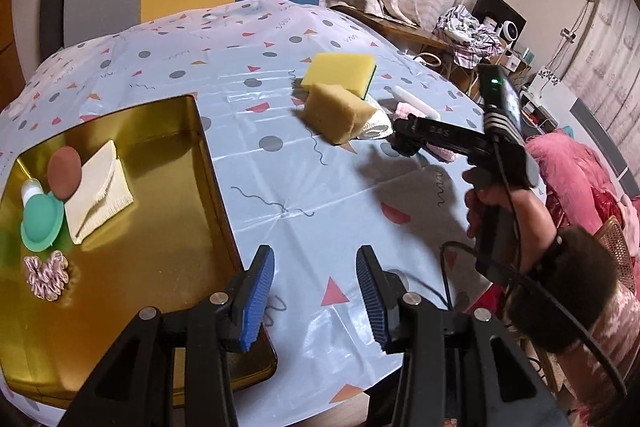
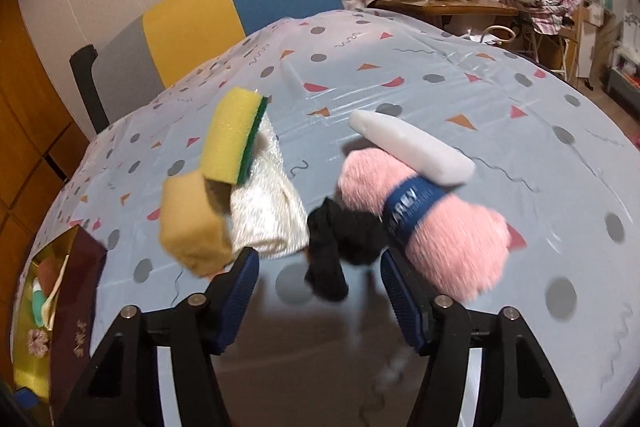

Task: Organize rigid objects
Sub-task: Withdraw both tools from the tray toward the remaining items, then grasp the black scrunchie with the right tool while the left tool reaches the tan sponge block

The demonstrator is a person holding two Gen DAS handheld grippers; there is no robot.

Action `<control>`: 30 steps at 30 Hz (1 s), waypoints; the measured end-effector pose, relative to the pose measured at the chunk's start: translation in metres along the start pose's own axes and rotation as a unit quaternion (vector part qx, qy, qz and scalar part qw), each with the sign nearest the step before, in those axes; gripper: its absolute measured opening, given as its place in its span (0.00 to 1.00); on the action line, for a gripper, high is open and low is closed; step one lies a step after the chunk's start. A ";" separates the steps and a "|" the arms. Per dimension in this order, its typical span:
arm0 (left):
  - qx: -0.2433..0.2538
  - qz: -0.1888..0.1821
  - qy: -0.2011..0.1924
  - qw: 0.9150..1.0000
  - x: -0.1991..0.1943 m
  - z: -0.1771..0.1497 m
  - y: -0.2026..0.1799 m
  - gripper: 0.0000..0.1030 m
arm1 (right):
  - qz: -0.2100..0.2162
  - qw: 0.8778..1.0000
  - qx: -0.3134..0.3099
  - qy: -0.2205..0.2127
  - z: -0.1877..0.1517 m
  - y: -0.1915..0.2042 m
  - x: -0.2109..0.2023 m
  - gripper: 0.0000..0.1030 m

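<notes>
Between right claw's fingers: black cloth (image 2: 336, 247), a knotted dark bundle, lay just ahead of the right claw (image 2: 320, 287), roughly centred in the gap, not touched by either pad.
Cloth axis: ran near to far, about along the claw's pointing line; near end hung closest to the fingers.
Right claw state: jaws stood moderately wide, nothing gripped; blur in this view made finer contact unreadable.
Left claw state: left claw (image 1: 316, 291) was narrower, empty, hovering over the table (image 1: 320, 187) beside the tin's near right corner.
Nearer hand: right, clearly; seen from the left wrist, the pile lay well beyond the left claw, with the right claw's tip already at it.
Pile neighbours: pink plush roll (image 2: 432, 223) with a blue band touched the cloth on its right; white bar (image 2: 412, 151) rested across the roll's far end; shiny white cloth (image 2: 268, 211) lay to the left, under the yellow sponge (image 2: 236, 143); tan sponge (image 2: 196, 223) sat nearest left.
Pile count: two sponges, one roll, one bar, one white cloth, one black cloth.
Tin: gold tin (image 1: 172, 211) stood well apart on the left.
Tin count: one brown disc (image 1: 64, 167), one green disc (image 1: 42, 223), one small white bottle (image 1: 32, 189), one cream cloth (image 1: 100, 195), one pink scrunchie (image 1: 46, 275).
Judgement: a short forward reach looked enough for closing on the black cloth.
</notes>
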State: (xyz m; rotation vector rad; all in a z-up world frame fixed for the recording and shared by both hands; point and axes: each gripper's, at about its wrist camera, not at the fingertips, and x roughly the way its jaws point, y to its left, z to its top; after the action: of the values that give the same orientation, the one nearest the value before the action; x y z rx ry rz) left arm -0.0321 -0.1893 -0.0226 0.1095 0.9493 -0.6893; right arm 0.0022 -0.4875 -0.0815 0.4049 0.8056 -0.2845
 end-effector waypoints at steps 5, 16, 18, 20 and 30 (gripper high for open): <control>-0.005 0.008 0.000 1.000 0.003 0.007 0.001 0.42 | 0.003 1.000 -0.003 0.006 0.003 -0.005 0.018 0.46; -0.002 0.002 0.004 1.000 0.029 0.039 -0.025 0.42 | 0.031 0.999 0.033 -0.015 -0.021 -0.026 0.005 0.19; -0.005 0.000 0.005 1.000 0.036 0.045 -0.030 0.42 | 0.034 0.998 0.039 -0.022 -0.026 -0.028 0.001 0.16; -0.008 0.000 0.006 1.000 0.044 0.054 -0.035 0.42 | 0.037 0.998 0.047 -0.028 -0.031 -0.031 -0.002 0.16; -0.024 0.014 0.011 1.000 0.094 0.095 -0.050 0.43 | 0.066 0.995 0.064 -0.045 -0.041 -0.039 -0.006 0.13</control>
State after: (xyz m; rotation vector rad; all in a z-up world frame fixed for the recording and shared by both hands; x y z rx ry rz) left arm 0.0427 -0.3106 -0.0290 0.0884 0.9833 -0.6400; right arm -0.0429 -0.5029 -0.1120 0.5591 0.6705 -0.2289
